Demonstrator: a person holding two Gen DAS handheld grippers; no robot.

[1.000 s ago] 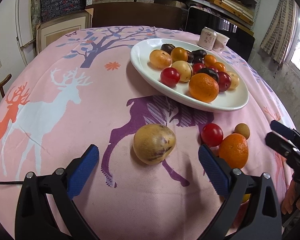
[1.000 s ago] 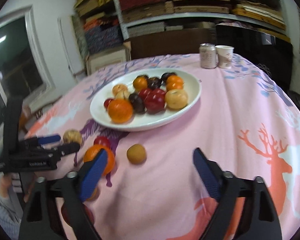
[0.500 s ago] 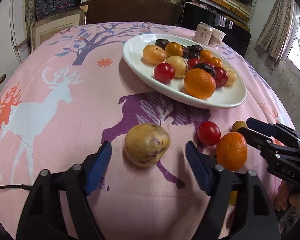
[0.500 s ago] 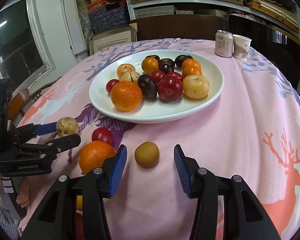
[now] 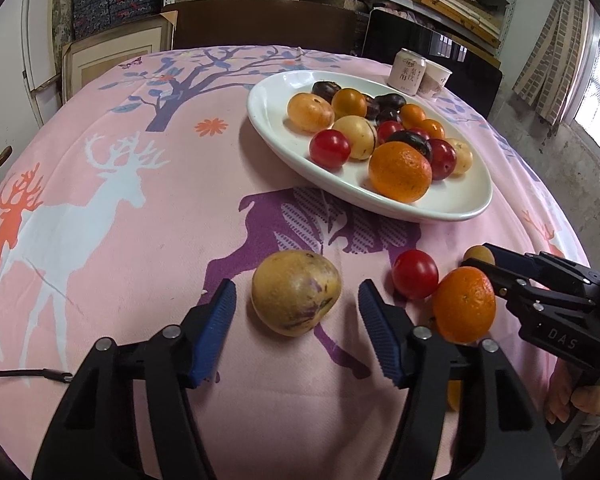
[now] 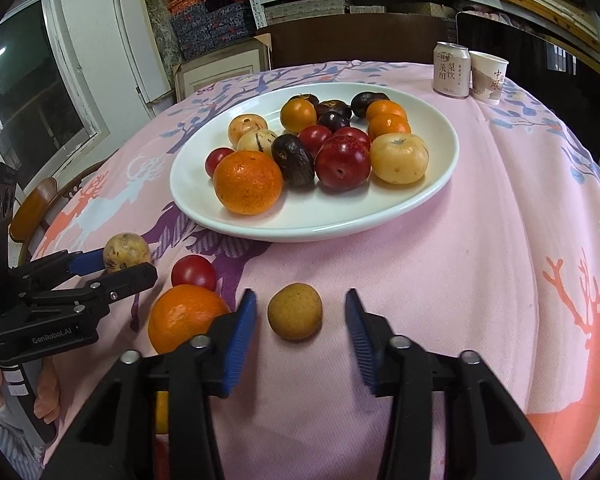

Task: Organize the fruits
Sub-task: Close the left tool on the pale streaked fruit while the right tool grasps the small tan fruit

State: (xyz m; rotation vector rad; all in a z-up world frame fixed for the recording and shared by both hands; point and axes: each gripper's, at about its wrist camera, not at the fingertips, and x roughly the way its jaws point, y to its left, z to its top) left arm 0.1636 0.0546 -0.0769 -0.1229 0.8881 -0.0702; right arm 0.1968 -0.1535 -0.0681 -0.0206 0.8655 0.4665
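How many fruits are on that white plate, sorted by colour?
Orange fruits: 4
Red fruits: 4
Dark purple-brown fruits: 5
Yellowish fruits: 3
Total on the white plate: 16
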